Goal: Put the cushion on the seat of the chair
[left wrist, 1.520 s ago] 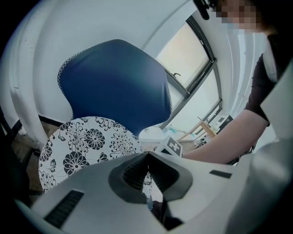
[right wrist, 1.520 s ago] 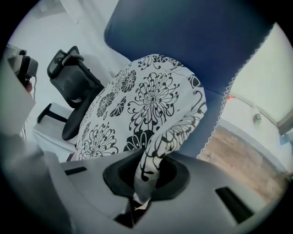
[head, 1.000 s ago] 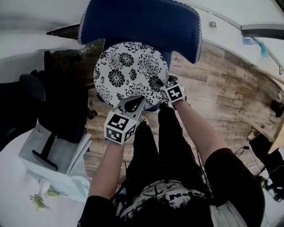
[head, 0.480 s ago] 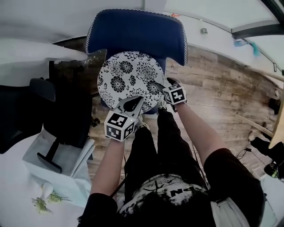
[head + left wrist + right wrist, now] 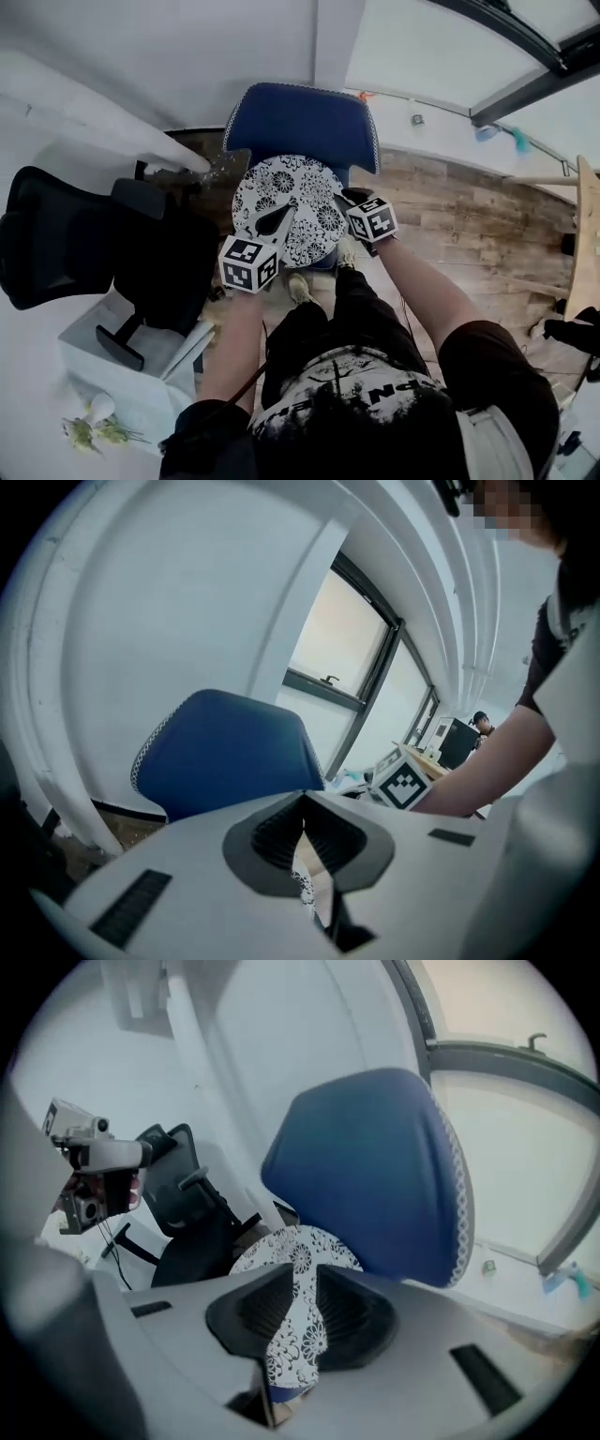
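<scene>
The round black-and-white flowered cushion (image 5: 292, 202) lies tilted over the seat of the blue chair (image 5: 300, 122), in front of its backrest. My left gripper (image 5: 275, 221) is at the cushion's near edge; in the left gripper view a thin strip of cushion edge (image 5: 303, 890) is pinched between the jaws of the left gripper (image 5: 304, 829). My right gripper (image 5: 347, 201) is at the cushion's right rim. Its jaws are closing, and the right gripper (image 5: 306, 1299) has the flowered cushion (image 5: 298, 1252) between its pads. The chair's backrest (image 5: 375, 1166) rises beyond.
A black office chair (image 5: 84, 244) stands close on the left. Beside it is a white table (image 5: 131, 375) with a small plant (image 5: 94, 420). Wooden floor (image 5: 469, 216) spreads to the right, where a wooden edge (image 5: 586, 234) shows. The person's legs and a shoe (image 5: 300, 289) are just before the chair.
Both grippers have come up with the cushion's near rim, which now tilts. The head view has pulled back and shows the whole blue chair and more of the room.
</scene>
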A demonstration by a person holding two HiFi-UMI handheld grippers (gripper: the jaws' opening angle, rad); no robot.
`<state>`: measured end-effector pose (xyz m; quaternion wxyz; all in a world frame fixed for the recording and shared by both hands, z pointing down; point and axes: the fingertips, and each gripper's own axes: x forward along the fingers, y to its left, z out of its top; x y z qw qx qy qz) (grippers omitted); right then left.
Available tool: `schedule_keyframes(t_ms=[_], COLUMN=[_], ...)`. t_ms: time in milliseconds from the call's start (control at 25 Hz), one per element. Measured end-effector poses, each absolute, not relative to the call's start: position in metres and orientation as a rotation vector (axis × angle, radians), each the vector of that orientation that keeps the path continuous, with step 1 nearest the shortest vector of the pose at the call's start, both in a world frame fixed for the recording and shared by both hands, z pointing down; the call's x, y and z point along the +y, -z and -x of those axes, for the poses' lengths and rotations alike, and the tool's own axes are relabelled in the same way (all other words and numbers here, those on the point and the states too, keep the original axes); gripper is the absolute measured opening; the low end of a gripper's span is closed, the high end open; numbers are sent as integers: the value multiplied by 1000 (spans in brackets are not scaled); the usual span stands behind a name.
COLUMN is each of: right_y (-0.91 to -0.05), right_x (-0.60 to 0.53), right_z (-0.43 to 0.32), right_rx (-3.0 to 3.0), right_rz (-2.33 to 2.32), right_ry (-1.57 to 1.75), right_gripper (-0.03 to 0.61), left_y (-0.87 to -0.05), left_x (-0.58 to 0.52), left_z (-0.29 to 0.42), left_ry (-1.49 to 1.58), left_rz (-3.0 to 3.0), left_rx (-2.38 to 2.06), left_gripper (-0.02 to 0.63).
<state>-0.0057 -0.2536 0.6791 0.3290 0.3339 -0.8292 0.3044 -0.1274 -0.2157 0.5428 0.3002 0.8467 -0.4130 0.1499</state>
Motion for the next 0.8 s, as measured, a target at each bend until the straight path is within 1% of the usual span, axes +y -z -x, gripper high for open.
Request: schedule_keyframes(t_ms=[80,200,320,520,640,800], right_y=[-641,-576,-519,-448,-413,-380], right_x=[-260,-274,-273,-256,-240,-221], right_z=[18,35,53,81,94,109], right_rx=[-2249,-2386,-2503,-2620,-2686,-2759], right_rz=[-885,-915,-900,-848,-829,-814], right_ry=[-764,-709,-622,-392,-303,-274], right_gripper=[55,34,26,25,25,21], left_y=[-521,-481,-445,-399,-383,-373], left_x=[-218,-223,-221,-221,-214,-197], left_z=[134,145,155,168,170,183], left_ry=[-368,-293,-259,-234,-229,-248], left_rz=[-2268,-2308,-2366,-2445,-2477,-2502], left_rx=[-1123,-1164,-1194,-1268,-1288,-1324], left_gripper=[15,15,15,15,15,15])
